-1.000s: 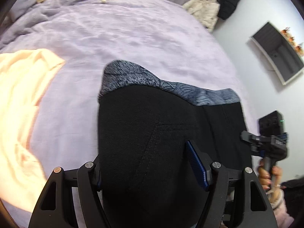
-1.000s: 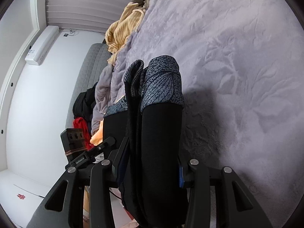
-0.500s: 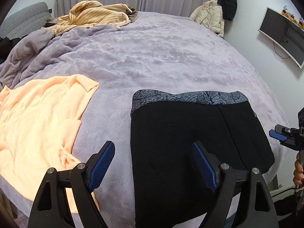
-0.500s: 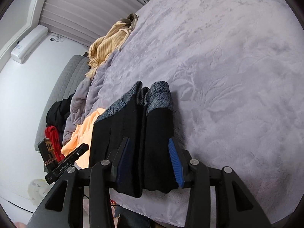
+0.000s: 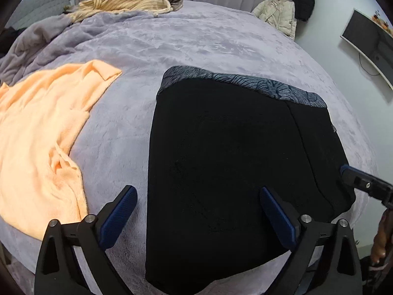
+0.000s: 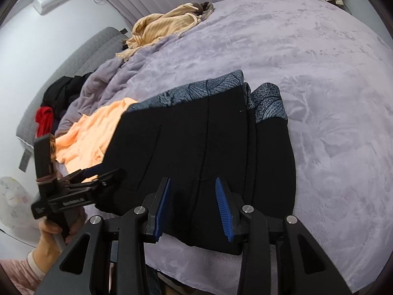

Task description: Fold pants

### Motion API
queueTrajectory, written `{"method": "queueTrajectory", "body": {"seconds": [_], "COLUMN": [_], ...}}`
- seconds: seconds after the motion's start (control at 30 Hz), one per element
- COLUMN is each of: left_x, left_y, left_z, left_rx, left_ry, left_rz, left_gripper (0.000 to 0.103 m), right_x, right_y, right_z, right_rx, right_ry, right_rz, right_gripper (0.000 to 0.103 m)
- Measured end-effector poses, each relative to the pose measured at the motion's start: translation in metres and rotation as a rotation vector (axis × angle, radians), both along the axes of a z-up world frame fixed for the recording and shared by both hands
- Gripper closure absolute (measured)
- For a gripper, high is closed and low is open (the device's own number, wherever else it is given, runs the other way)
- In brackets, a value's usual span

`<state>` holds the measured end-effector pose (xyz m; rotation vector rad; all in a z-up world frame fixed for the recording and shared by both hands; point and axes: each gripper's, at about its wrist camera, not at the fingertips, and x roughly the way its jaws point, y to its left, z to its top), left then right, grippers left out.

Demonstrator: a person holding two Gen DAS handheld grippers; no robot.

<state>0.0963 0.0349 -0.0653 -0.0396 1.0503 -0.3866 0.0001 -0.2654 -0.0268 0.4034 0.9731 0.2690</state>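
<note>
We see the pants (image 5: 221, 159) lying folded and flat on the bed (image 5: 196, 49) near its front edge, patterned waistband pointing away from us, long axis running from the edge toward the far side. Our left gripper (image 5: 196, 218) has just been opening; its jaws stand wide apart above the cloth, clamping nothing. Our right gripper (image 6: 194, 209) has its jaws partly apart over the pants, not pressing them. An orange garment (image 5: 36, 135) lies just left, clear of the pants.
</note>
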Motion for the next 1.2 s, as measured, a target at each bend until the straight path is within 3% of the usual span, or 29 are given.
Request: {"method": "queueTrajectory", "body": {"seconds": [0.13,0.47,0.8,0.97,1.03,1.1,1.2], "left_x": [-0.002,-0.024,-0.034,-0.037,-0.037,-0.039,-0.041], "left_y": [0.005,-0.02,-0.021,-0.023,-0.024,-0.024,-0.026], "left_z": [-0.003,0.015,0.018,0.021,0.023,0.025,0.029], "left_rx": [-0.04,0.132,0.132,0.145,0.157,0.162,0.169], "left_ry": [0.024,-0.115,-0.117,-0.115,-0.119,-0.13,-0.145], "left_rz": [0.023,0.038,0.05,0.056,0.063,0.067,0.078], "left_gripper": [0.001,0.001,0.001,0.001,0.001,0.001,0.001], "right_x": [-0.008,-0.011,-0.016,-0.015,-0.016,-0.017,-0.018], "right_y": [-0.001,-0.002,0.004,0.005,0.009,0.013,0.013], "right_z": [-0.004,0.006,0.026,0.028,0.03,0.032,0.036], "right_rx": [-0.001,0.022,-0.049,-0.099,-0.178,-0.264,-0.278], "right_ry": [-0.03,-0.018,-0.022,-0.011,-0.014,-0.024,-0.023], "right_rz": [-0.021,-0.064,-0.087,-0.118,-0.141,-0.152,-0.15], "right_gripper": [0.062,0.06,0.024,0.017,0.0,0.0,0.0]}}
